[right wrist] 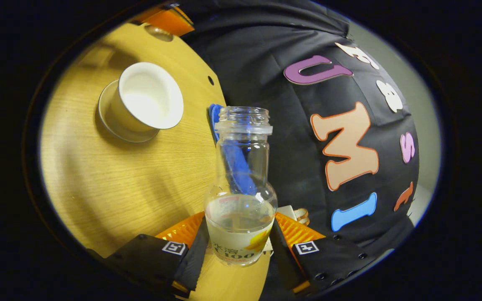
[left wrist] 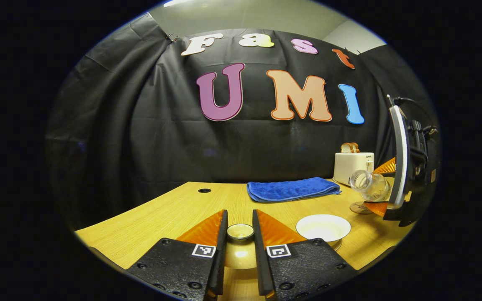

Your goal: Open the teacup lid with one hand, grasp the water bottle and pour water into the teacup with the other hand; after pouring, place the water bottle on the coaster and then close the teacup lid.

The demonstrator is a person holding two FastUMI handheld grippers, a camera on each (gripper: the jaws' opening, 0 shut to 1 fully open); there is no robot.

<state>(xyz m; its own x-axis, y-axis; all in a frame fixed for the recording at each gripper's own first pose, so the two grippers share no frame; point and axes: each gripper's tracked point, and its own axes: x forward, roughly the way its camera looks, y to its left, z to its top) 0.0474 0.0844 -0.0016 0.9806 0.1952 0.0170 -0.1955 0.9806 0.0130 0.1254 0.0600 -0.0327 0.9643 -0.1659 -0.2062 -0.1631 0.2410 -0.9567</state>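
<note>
Between the fingers of the left gripper (left wrist: 240, 234), at the bottom of the left gripper view, the teacup lid (left wrist: 240, 246) is clamped, both fingers pressed against its sides and its round knob seen from above between the fingertips. Just to the right of that gripper, the white teacup (left wrist: 323, 228) is seen standing uncovered on its saucer on the wooden table (left wrist: 161, 213). Farther back on the table a folded blue towel (left wrist: 293, 189) is laid, and behind it to the right a white toaster (left wrist: 353, 166) with bread in its slots is set against the booth's black cloth wall. At the right edge of the same view the right gripper (left wrist: 377, 190) is seen from the side, with the water bottle (left wrist: 368, 186) gripped and tipped over, its open mouth turned to the left, above and to the right of the teacup. A round coaster (left wrist: 359, 207) is partly seen on the table below the bottle. In the right gripper view the right gripper (right wrist: 239, 244) is closed on the lower body of the water bottle (right wrist: 241, 188), both fingers pressed on its sides. The bottle is uncapped and some clear water is held near its base. The teacup (right wrist: 149, 98) is seen to the upper left on its saucer, well apart from the bottle's mouth, its inside white; whether water is in it cannot be told.
</note>
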